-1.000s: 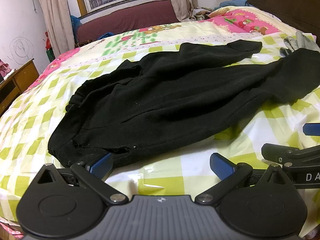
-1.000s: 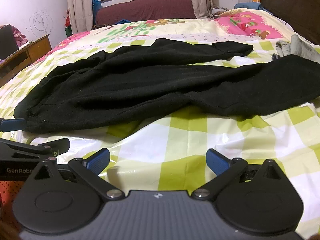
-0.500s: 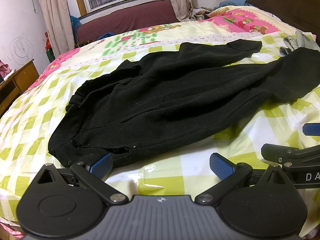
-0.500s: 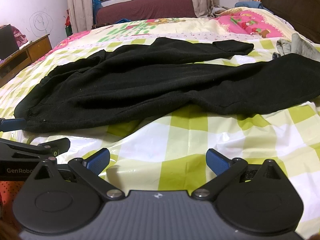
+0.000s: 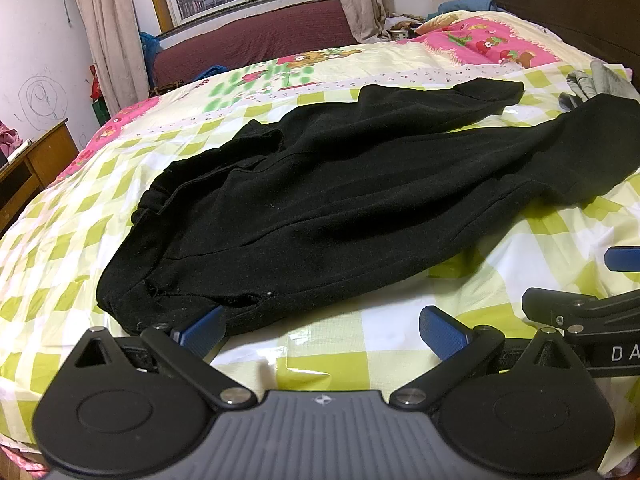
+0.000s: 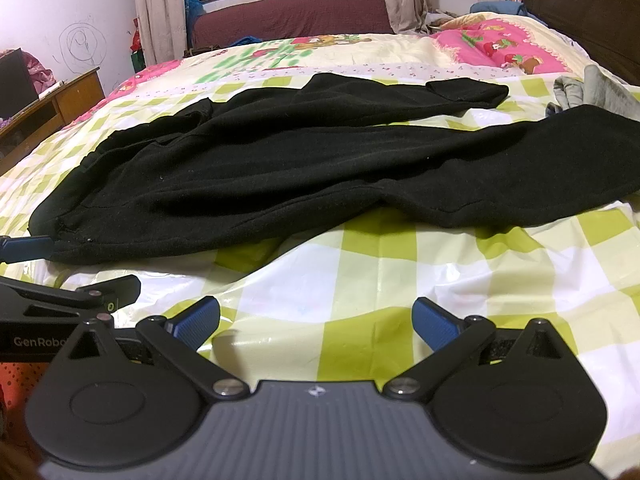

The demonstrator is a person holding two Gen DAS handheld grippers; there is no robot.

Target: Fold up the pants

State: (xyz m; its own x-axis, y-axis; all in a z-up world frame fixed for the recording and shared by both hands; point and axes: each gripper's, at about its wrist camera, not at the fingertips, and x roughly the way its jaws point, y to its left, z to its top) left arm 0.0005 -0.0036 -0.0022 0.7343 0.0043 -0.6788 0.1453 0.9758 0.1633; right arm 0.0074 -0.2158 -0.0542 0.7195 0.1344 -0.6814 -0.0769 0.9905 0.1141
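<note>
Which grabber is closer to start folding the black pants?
Probably the left. The open left gripper has one blue pad at the waistband corner of the black fleece pants, jaws spread. The open right gripper sits over bare green-checked bedcover, short of the cloth.

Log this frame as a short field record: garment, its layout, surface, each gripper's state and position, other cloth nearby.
garment: black pants
layout: spread flat, unfolded; waistband at left, both legs running right, slightly apart
surface: checked bedspread
left gripper: open, at near waistband corner; left finger touches or tucks under the hem
right gripper: open, over bare bedspread, short of the pants
other cloth: grey garment at far right, beside the leg ends
</note>
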